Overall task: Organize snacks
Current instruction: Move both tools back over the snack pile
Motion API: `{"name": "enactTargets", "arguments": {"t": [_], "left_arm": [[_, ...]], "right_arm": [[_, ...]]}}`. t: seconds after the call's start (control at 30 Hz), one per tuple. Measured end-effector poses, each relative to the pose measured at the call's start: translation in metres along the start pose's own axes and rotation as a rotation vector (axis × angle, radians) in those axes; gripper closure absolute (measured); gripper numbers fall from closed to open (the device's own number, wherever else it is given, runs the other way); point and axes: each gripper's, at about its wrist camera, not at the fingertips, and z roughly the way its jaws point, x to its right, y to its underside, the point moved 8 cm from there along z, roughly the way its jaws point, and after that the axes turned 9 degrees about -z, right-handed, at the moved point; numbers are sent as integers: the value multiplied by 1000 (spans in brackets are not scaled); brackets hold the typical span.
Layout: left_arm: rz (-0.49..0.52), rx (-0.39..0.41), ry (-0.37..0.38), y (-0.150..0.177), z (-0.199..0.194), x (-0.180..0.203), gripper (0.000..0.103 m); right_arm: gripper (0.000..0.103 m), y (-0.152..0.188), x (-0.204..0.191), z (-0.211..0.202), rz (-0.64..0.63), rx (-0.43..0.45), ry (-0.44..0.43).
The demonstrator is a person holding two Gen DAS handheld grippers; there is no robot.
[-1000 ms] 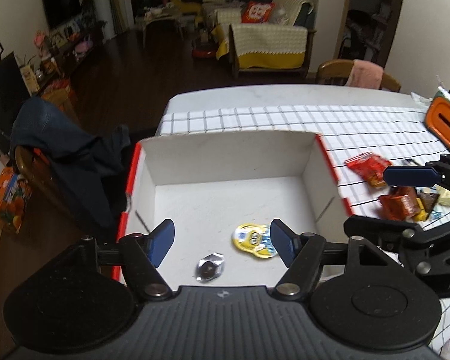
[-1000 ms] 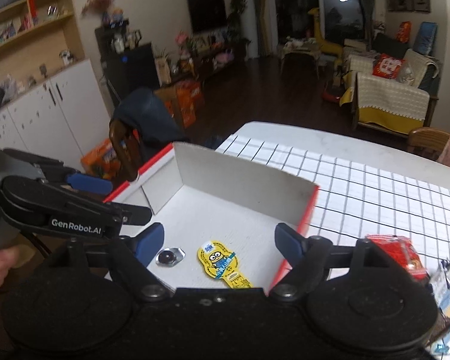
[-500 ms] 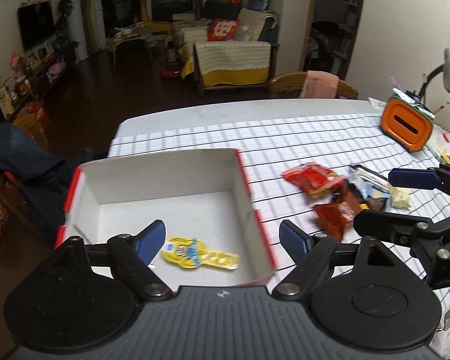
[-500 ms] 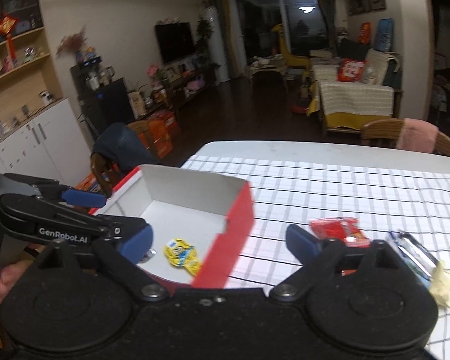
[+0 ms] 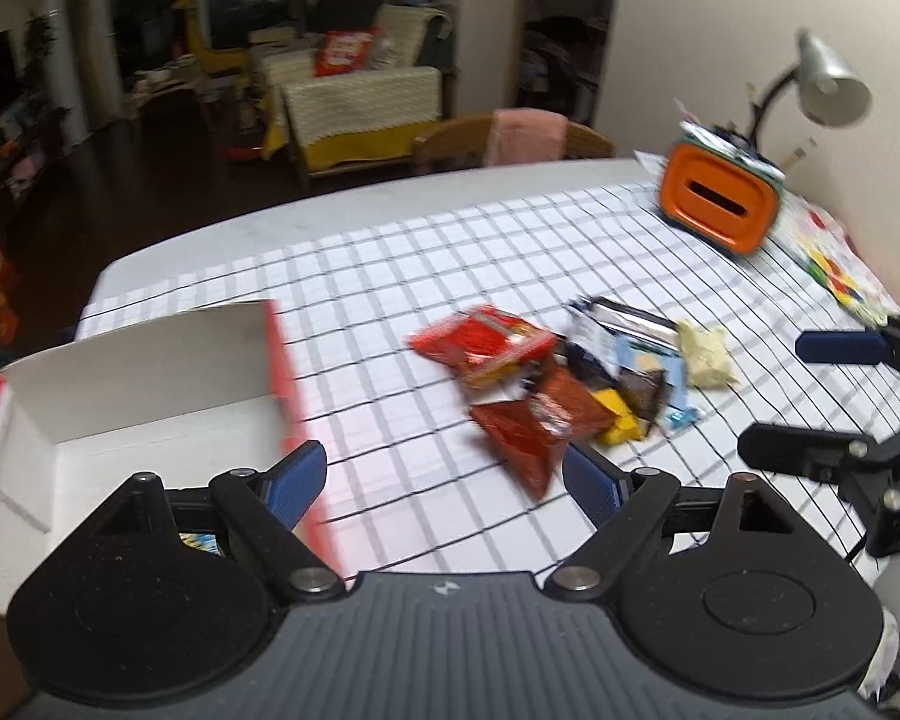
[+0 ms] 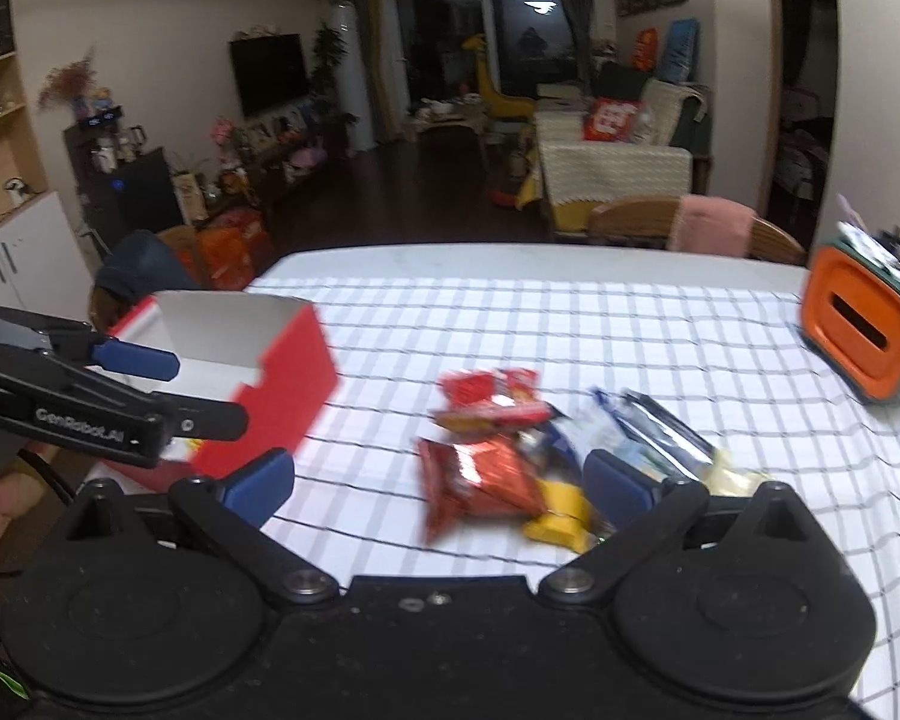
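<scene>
Over the checked tablecloth (image 5: 510, 252), the left gripper (image 5: 444, 474) has just been opening and is spread wide with nothing between its fingers; the snack pile (image 5: 564, 384) sits right of the red box (image 5: 150, 384). From the right wrist, the right gripper (image 6: 438, 480) has just been opening too, gaping and empty, just short of the snack pile (image 6: 510, 456), right of the box (image 6: 282, 372).

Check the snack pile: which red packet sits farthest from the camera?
The bright red packet at the pile's far edge; the two darker red packets lie nearer, toward the right gripper.
</scene>
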Motion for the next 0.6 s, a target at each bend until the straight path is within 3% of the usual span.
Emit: {"name": "enactTargets", "arguments": {"t": [0.3,0.6], "left_arm": [[171,-39,58,2,45,58,17],[261,-127,34,2,104,78,17]], "right_arm": [[0,38,64,0,28,-52,56],[1,71,113,21,14,-120,65]]}}
